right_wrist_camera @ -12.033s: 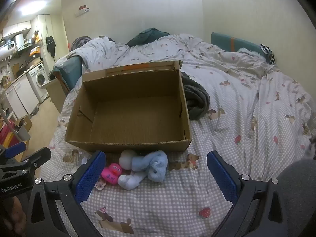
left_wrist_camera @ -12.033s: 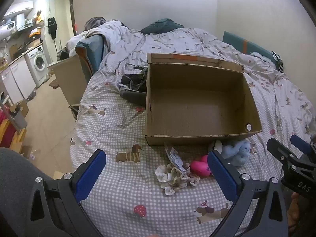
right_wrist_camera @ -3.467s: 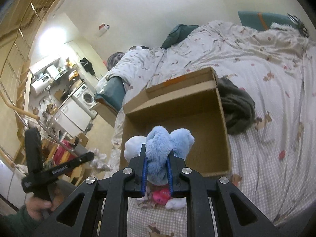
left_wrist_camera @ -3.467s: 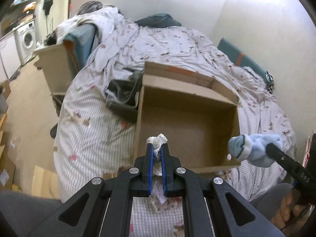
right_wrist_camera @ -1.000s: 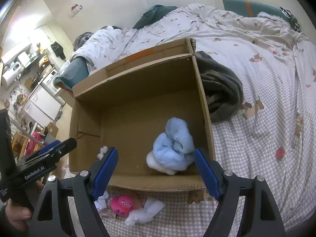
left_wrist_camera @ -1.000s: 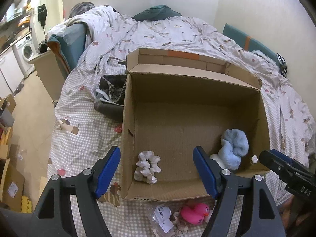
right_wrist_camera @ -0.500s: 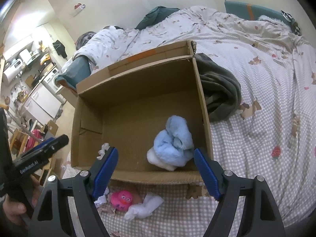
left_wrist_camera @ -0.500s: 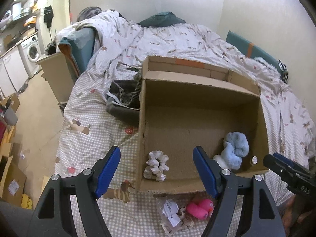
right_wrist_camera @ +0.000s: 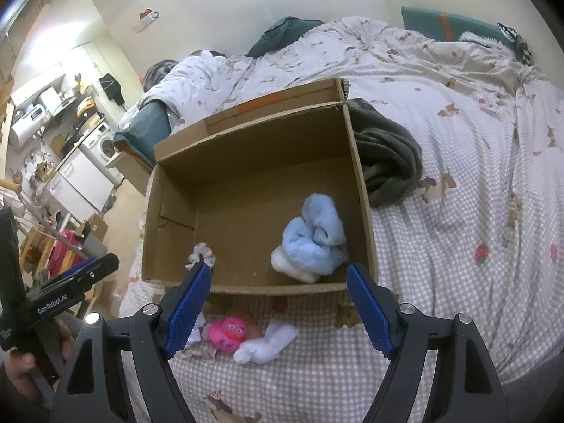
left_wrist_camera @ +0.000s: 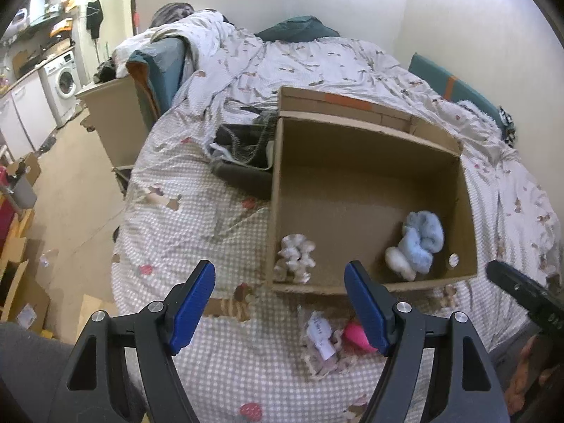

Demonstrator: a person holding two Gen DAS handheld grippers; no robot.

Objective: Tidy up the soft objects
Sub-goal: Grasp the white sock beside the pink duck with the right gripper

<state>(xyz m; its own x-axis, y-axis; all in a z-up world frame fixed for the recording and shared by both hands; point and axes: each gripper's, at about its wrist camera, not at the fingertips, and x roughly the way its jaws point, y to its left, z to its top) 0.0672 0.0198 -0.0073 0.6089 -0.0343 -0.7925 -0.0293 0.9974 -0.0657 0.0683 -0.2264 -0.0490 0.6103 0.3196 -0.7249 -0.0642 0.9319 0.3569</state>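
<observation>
Left tool [left_wrist_camera: 280, 303] and right tool [right_wrist_camera: 280, 303]: blue-padded jaws spread wide, nothing between them, both poised over the near edge of the bed [left_wrist_camera: 197, 232]. Just beyond the tools, on the checked bedspread outside the box: a pink rubber duck [right_wrist_camera: 227, 335], a white sock [right_wrist_camera: 264, 347] touching it, and a small plastic packet [left_wrist_camera: 319, 333]. Farther out, the open cardboard box [right_wrist_camera: 365, 194] holds a cream scrunchie [left_wrist_camera: 296, 257] at its near left corner and a light-blue plush toy [right_wrist_camera: 312, 239] near its right wall.
</observation>
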